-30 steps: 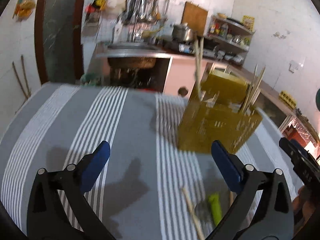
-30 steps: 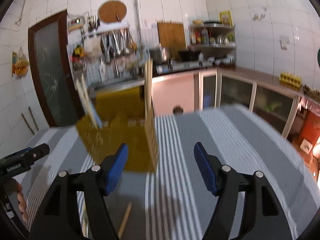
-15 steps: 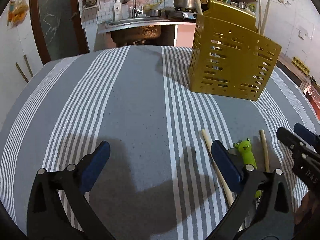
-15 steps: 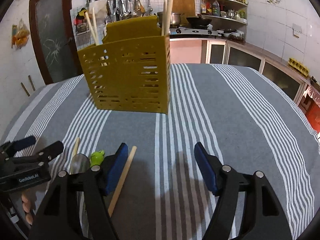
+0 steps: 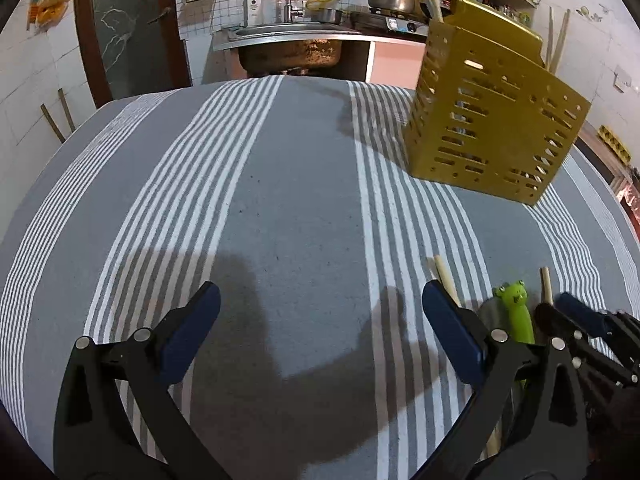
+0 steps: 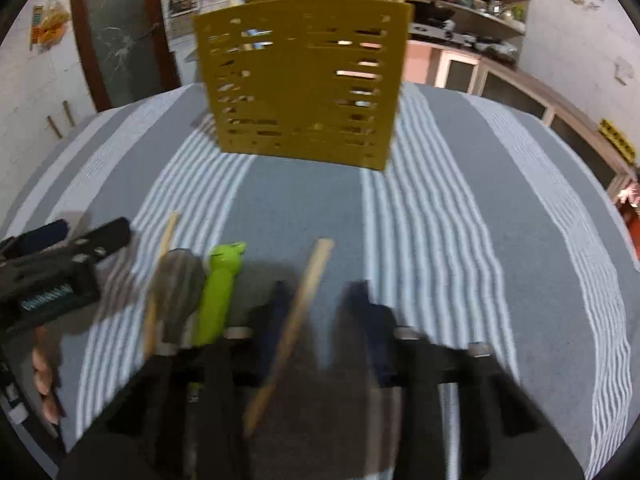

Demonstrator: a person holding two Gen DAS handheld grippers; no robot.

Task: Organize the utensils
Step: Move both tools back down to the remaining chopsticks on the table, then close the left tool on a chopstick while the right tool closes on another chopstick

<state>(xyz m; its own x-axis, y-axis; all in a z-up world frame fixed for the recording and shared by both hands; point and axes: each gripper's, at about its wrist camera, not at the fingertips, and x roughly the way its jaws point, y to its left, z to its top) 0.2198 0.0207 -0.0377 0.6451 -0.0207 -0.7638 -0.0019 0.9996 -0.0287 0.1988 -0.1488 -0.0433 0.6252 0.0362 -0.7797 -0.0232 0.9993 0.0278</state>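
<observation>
A yellow slotted utensil holder (image 5: pixel 492 120) (image 6: pixel 304 80) stands at the far side of the striped tablecloth with chopsticks upright in it. On the cloth lie a green frog-handled utensil (image 5: pixel 514 312) (image 6: pixel 220 284), a metal spoon bowl (image 6: pixel 180 280) and two wooden chopsticks. My left gripper (image 5: pixel 320 304) (image 6: pixel 88 232) hangs open over bare cloth, left of one chopstick (image 5: pixel 442 274) (image 6: pixel 166 240). My right gripper (image 6: pixel 320 308) (image 5: pixel 562 314) is blurred and its jaws are closing, with the other chopstick (image 6: pixel 308 288) (image 5: pixel 545 284) between them. A gap still shows beside its right finger.
The grey and white striped cloth (image 5: pixel 280 200) covers a round table whose edge curves off on both sides. Behind it are a sink counter (image 5: pixel 288 36), a dark door (image 5: pixel 128 28) and shelves (image 6: pixel 476 8). A person's fingers (image 6: pixel 44 380) hold the left gripper.
Both grippers sank toward the cloth and tipped downward. The right jaws narrowed around the right-hand chopstick. The left jaws stayed wide.
</observation>
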